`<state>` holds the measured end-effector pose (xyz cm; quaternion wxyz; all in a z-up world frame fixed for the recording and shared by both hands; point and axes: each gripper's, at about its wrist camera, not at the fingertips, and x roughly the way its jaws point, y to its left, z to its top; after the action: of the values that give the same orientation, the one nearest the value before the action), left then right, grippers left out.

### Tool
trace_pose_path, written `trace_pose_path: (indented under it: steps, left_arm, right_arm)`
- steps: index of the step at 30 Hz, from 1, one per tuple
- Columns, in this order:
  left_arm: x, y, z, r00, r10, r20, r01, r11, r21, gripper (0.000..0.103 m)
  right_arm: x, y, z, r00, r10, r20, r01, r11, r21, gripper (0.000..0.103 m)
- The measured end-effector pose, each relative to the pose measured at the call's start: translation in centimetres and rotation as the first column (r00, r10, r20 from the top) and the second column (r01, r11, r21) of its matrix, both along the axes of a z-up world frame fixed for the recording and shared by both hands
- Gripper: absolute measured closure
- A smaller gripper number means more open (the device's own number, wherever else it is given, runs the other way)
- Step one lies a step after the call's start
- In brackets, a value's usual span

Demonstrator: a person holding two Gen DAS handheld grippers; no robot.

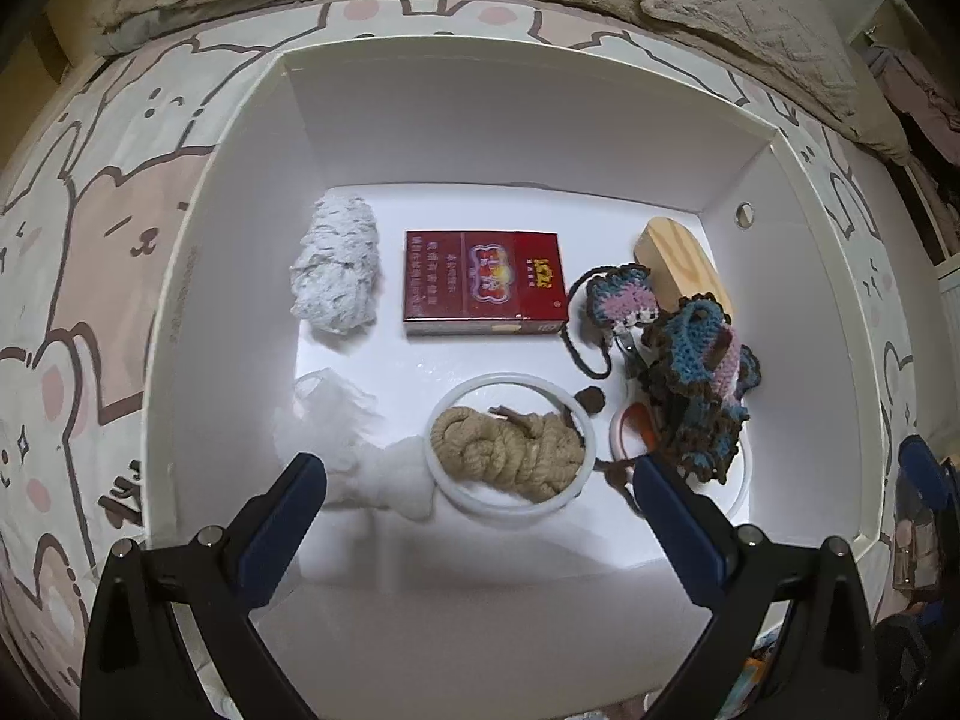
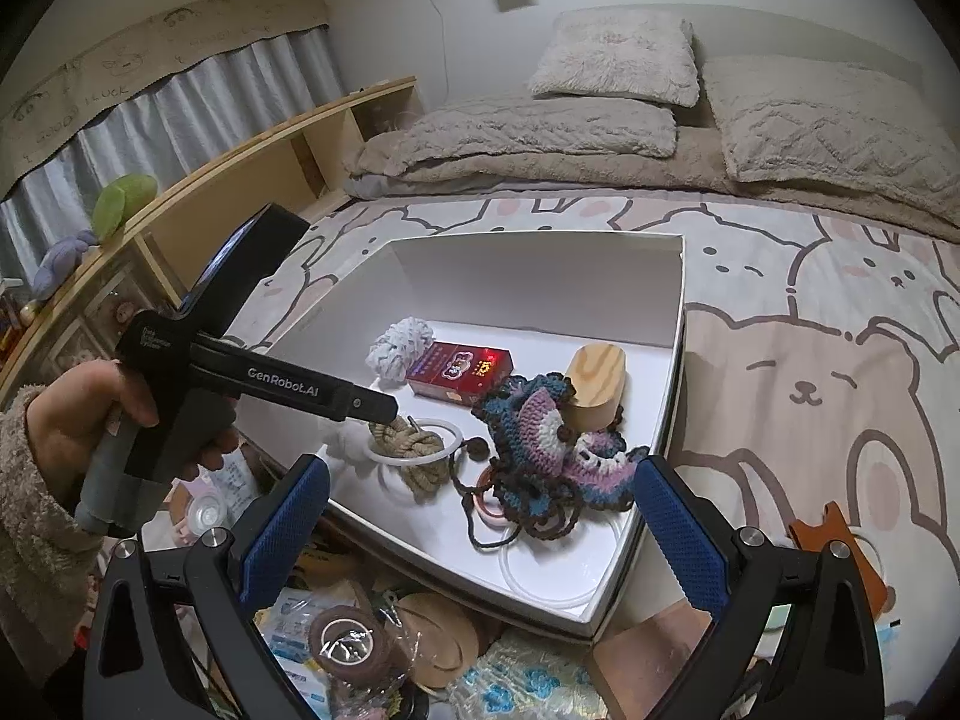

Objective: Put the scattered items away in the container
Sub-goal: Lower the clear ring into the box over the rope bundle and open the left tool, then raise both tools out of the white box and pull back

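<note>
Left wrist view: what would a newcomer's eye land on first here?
The red packet lying flat mid-floor of the white box stands out most. Right of it, a blue-pink crochet heap covers part of a wooden block. Nearest the open left gripper, a tan rope coil sits inside a white ring.

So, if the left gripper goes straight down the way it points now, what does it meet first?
Most likely the coiled beige rope inside the white ring, which lies between the open fingers of the left gripper in the white box. Depth is unclear.
</note>
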<state>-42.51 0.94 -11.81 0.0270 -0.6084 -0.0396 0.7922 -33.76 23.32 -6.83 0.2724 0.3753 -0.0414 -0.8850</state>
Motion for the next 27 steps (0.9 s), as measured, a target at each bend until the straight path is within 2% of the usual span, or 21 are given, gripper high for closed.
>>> trace_pose_path:
  steps: [5, 14, 19, 27]
  left_arm:
    - [0.8, -0.7, 0.7, 1.000, 0.007, -0.017, -0.006, 1.000, 0.009, 0.000]
    - [3.3, -1.0, 3.6, 0.995, -0.012, -0.098, 0.012, 1.000, 0.003, 0.000]
    - [5.4, -0.5, 5.5, 0.984, -0.049, -0.169, 0.041, 0.998, -0.051, 0.000]
    - [9.2, -0.9, 9.3, 0.963, -0.049, -0.266, 0.046, 0.999, -0.015, 0.000]
  right_arm:
    - [0.5, -0.2, 0.7, 1.000, -0.010, -0.010, 0.010, 1.000, 0.006, 0.002]
    - [1.4, -0.3, 2.3, 0.999, -0.044, -0.026, 0.045, 0.999, 0.004, 0.002]
    - [2.4, -0.3, 3.5, 0.998, -0.059, -0.030, 0.059, 0.998, -0.020, 0.002]
    - [4.7, -1.0, 5.8, 0.996, -0.073, -0.051, 0.072, 0.997, -0.025, 0.002]
